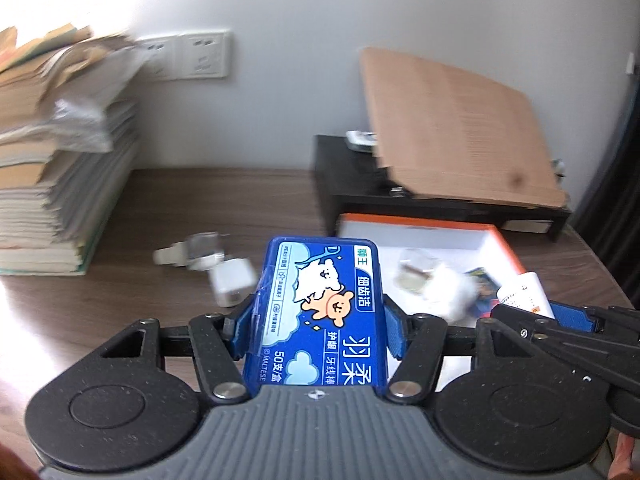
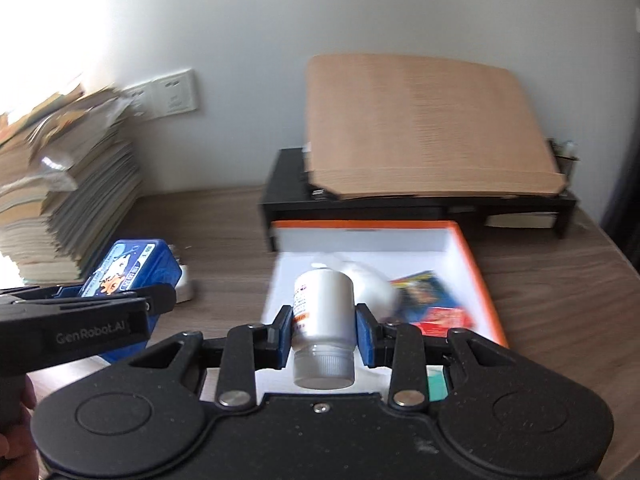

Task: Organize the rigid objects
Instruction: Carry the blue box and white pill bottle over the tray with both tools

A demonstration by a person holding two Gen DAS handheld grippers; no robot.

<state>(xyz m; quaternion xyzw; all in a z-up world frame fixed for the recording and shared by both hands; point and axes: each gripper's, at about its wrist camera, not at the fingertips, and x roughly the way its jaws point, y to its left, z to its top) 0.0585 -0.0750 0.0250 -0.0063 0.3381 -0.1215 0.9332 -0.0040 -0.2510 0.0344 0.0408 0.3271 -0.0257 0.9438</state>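
My left gripper [image 1: 318, 324] is shut on a blue floss-pick box [image 1: 320, 304] with a cartoon bear, held above the desk left of the orange-rimmed white box [image 1: 416, 226]. My right gripper [image 2: 323, 330] is shut on a white bottle [image 2: 323, 312], cap toward the camera, held over the orange-rimmed box [image 2: 472, 264]. The blue box [image 2: 132, 268] and left gripper [image 2: 108, 304] show at left in the right wrist view. The bottle [image 1: 526, 294] and right gripper [image 1: 560, 320] show at right in the left wrist view. Inside the box lie a white round object [image 2: 372, 288] and colourful cards [image 2: 432, 296].
A white charger [image 1: 232, 282] and a clear-and-white small item [image 1: 192, 250] lie on the wooden desk [image 1: 200, 208]. A tall stack of books [image 1: 52, 168] stands at left. A black stand [image 2: 400, 208] with a tan board [image 2: 424, 128] sits behind the box.
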